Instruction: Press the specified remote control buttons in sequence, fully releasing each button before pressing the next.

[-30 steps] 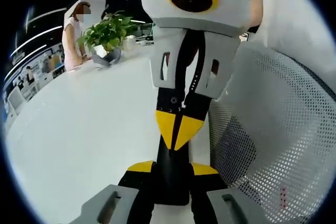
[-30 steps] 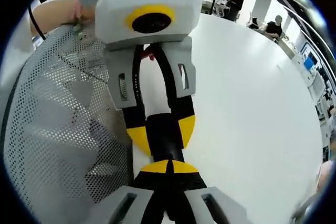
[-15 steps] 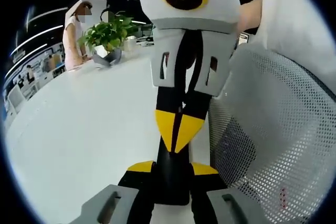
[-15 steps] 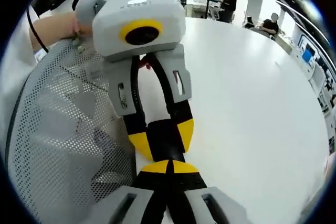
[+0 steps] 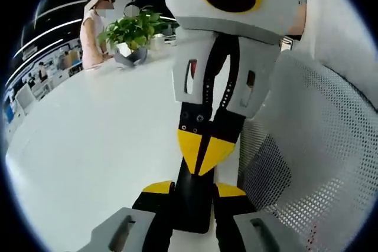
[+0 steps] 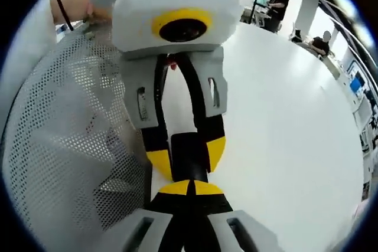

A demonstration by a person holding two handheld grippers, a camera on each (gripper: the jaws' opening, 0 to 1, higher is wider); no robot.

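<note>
Black remote [image 5: 192, 202] betw. left jaws

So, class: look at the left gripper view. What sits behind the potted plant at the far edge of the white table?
Behind the potted plant a person stands at the white table edge, with dim office shelving beyond. The leaves cover whatever lies directly behind the pot.

My left gripper [image 5: 195, 188] covers most of the black remote control [image 5: 192, 205], so no buttons are legible. My right gripper [image 6: 190, 188] likewise covers the remote's far end. The white mesh sleeve [image 6: 65, 146] runs off the picture edge.
</note>
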